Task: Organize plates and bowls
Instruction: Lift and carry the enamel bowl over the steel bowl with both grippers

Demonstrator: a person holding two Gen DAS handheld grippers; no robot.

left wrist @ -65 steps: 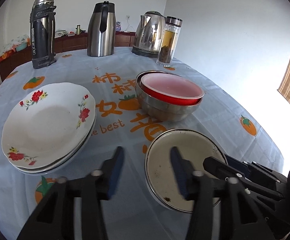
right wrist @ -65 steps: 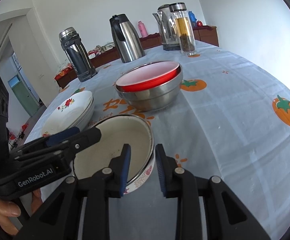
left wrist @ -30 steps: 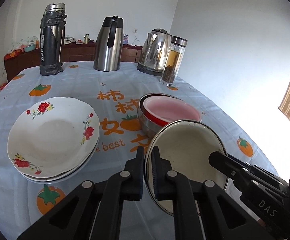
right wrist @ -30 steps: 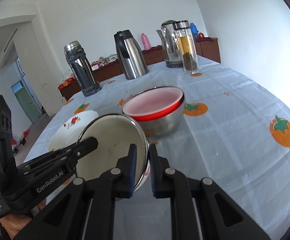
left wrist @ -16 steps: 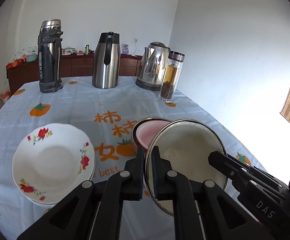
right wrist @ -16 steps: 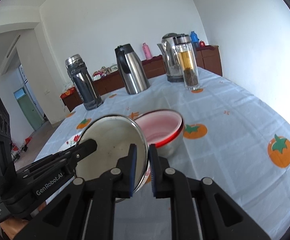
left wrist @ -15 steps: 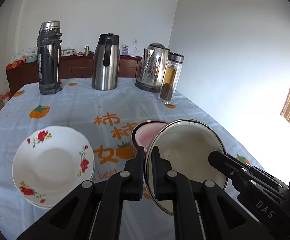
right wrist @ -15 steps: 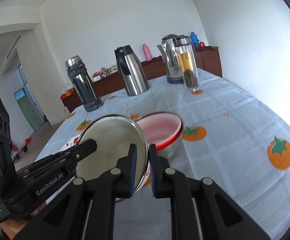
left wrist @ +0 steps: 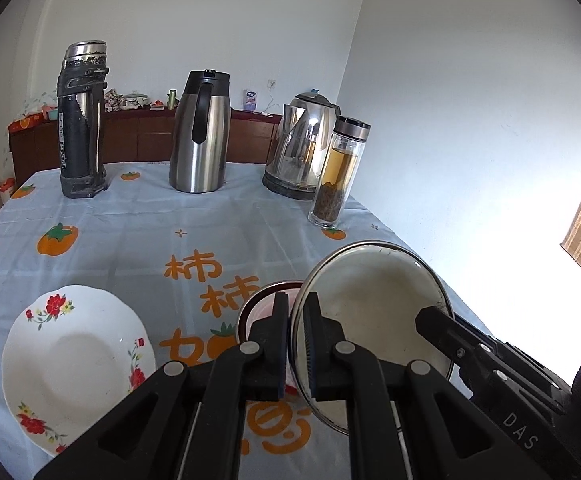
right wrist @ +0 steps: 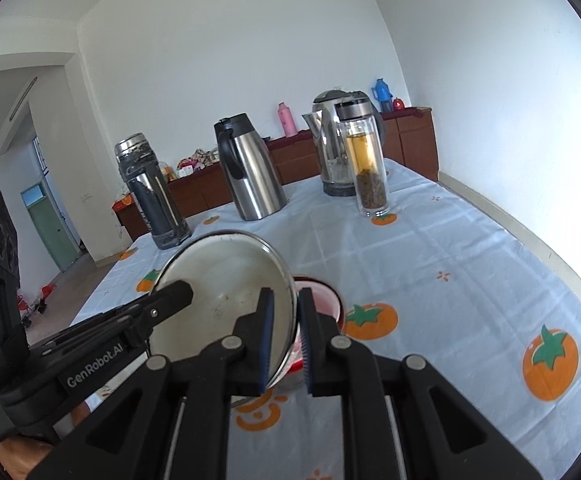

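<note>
Both grippers hold one cream enamel bowl in the air above the table. My left gripper is shut on its left rim. My right gripper is shut on its right rim, and the bowl tilts toward the cameras. Below and behind it sits a red bowl nested in a steel bowl, mostly hidden; the red bowl also shows in the right wrist view. A stack of white floral plates lies on the table at the left.
At the back of the table stand a dark thermos, a steel jug, an electric kettle and a glass tea bottle. A blue tablecloth with orange prints covers the table. A wooden sideboard runs along the far wall.
Both grippers closed on the enamel bowl's rims and lifted it off the table. It now hangs higher, over the red and steel bowls.
</note>
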